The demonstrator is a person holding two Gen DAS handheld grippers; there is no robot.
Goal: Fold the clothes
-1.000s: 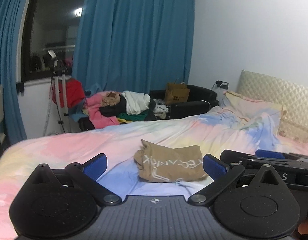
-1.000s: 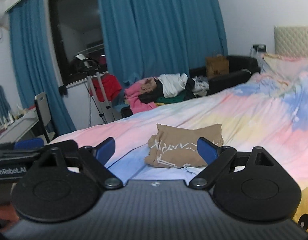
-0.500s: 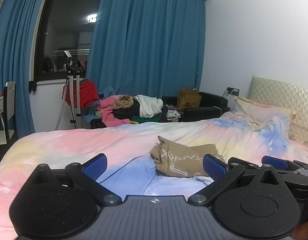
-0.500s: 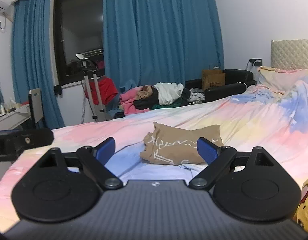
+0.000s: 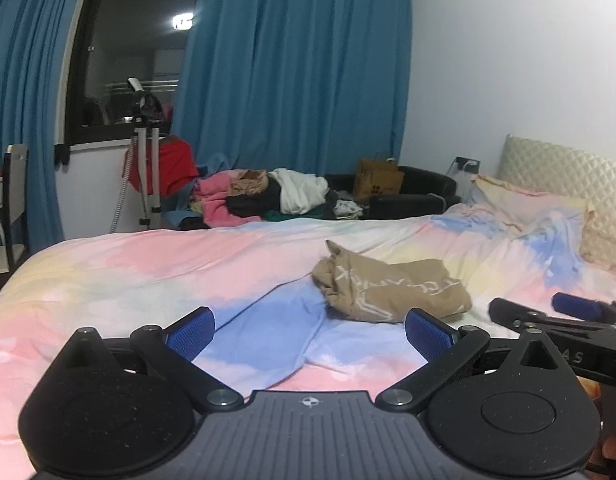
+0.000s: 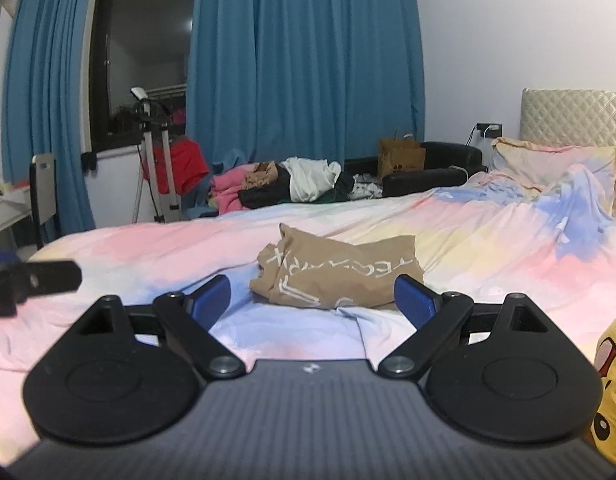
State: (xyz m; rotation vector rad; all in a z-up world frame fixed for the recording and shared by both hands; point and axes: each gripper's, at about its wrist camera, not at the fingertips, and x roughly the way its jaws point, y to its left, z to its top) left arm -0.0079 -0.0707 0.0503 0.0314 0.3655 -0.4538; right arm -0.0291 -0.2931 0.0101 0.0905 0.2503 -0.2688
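Observation:
A folded tan garment [image 5: 391,288] with white lettering lies on the pastel bedspread [image 5: 148,272], ahead and right of centre in the left wrist view. My left gripper [image 5: 309,330] hovers short of it, open and empty. In the right wrist view the same tan garment [image 6: 339,276] sits straight ahead, just beyond my right gripper [image 6: 311,300], which is open with nothing between its blue pads. The right gripper also shows at the left view's right edge [image 5: 563,312]. The left gripper's finger [image 6: 32,280] shows at the right view's left edge.
A heap of unfolded clothes [image 5: 268,196] lies beyond the bed's far edge, beside a black sofa [image 5: 411,196] holding a paper bag [image 5: 379,180]. A tripod [image 5: 144,168] stands by the window. Pillows [image 5: 539,204] and a headboard are at the right. Something yellow [image 6: 611,384] is at my right.
Both grippers have drawn back and risen, tilting up so more of the room shows. The tan garment stays in place on the bed. Both stay open.

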